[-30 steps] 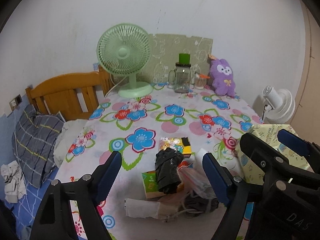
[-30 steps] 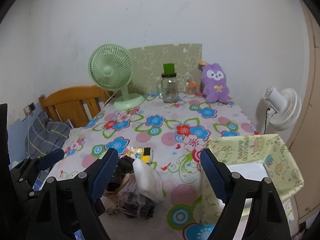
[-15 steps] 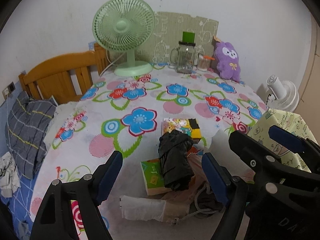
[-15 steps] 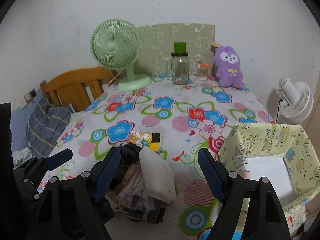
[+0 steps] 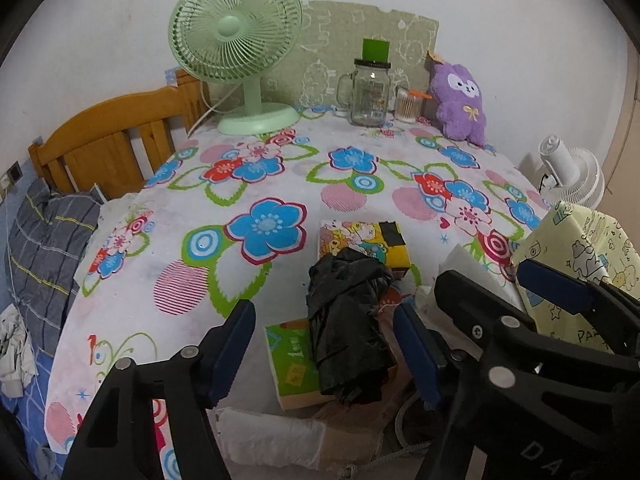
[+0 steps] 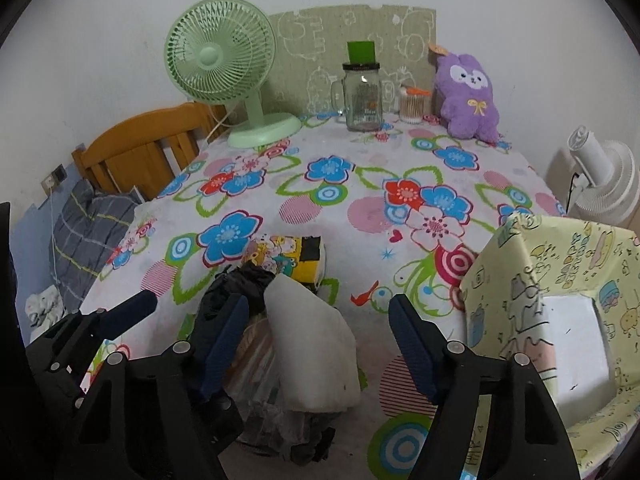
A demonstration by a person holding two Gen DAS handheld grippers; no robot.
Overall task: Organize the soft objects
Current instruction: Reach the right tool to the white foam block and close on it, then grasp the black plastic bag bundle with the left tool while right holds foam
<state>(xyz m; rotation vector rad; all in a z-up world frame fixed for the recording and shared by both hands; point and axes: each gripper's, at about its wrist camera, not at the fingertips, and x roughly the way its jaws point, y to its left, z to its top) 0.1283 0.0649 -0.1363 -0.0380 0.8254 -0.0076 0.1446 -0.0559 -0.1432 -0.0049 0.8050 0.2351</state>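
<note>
A pile of soft things lies at the near edge of the flowered table (image 5: pixel 280 168). A crumpled black plastic bag (image 5: pixel 348 320) lies on a green tissue pack (image 5: pixel 290 360), beside a yellow cartoon tissue pack (image 5: pixel 364 240) and a white bag (image 5: pixel 272 436). In the right wrist view a white folded cloth (image 6: pixel 316 340) tops a clear bag (image 6: pixel 260 400). My left gripper (image 5: pixel 324 352) is open over the black bag. My right gripper (image 6: pixel 316 344) is open around the white cloth. A yellow cartoon fabric box (image 6: pixel 560 320) stands at the right.
At the back stand a green fan (image 5: pixel 236 40), a glass jar (image 5: pixel 370 92), a cotton swab cup (image 5: pixel 408 106) and a purple plush (image 5: pixel 460 104). A white fan (image 5: pixel 572 172) is right of the table. A wooden headboard (image 5: pixel 112 148) and grey pillow (image 5: pixel 44 248) are left.
Both grippers have moved forward and down toward the pile, which now looks larger. Both stay open and hold nothing.
</note>
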